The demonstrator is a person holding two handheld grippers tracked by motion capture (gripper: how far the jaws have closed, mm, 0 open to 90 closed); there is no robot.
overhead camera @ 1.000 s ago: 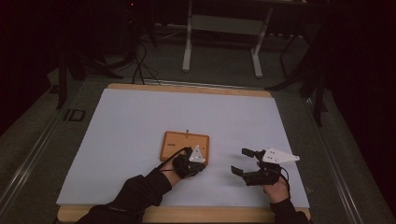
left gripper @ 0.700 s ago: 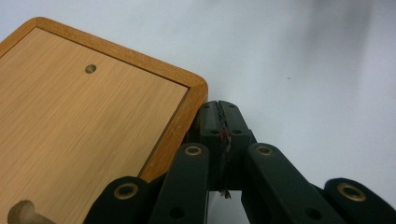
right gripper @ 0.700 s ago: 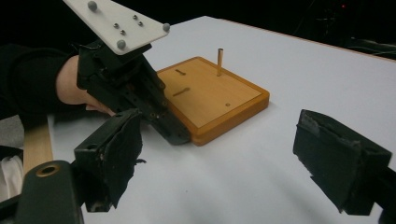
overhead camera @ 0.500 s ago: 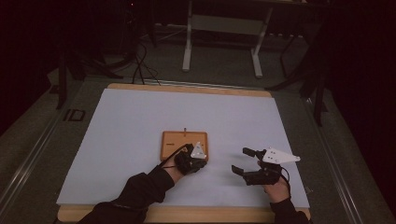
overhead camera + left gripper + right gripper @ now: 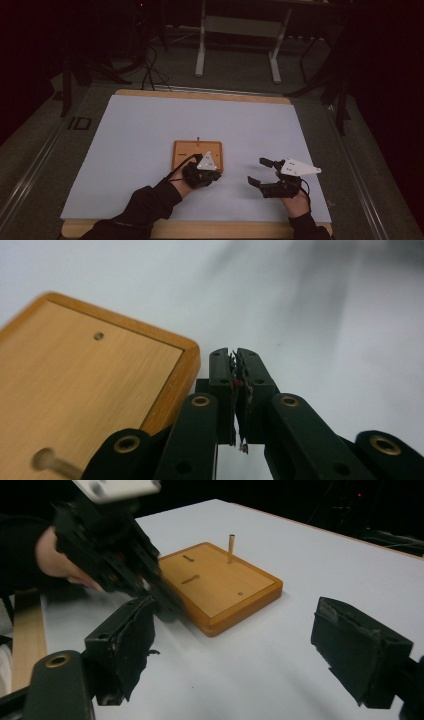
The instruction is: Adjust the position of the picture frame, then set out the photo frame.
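Dark floor and metal stands surround the pale blue-white counter (image 5: 150, 135). Left gripper (image 5: 238, 375) has its jaws pressed together with nothing visible between them, just beside the near corner of the flat rectangular wooden board (image 5: 197, 152), which carries a thin upright wooden peg (image 5: 231, 545). Right gripper (image 5: 261, 172) hovers with jaws spread wide, near the board's side.

A flat rectangular wooden board (image 5: 190, 152) with rounded corners and a darker raised rim lies on the white table cover, toward six o'clock of its middle. One short wooden peg (image 5: 231, 545) stands upright near its twelve o'clock edge.
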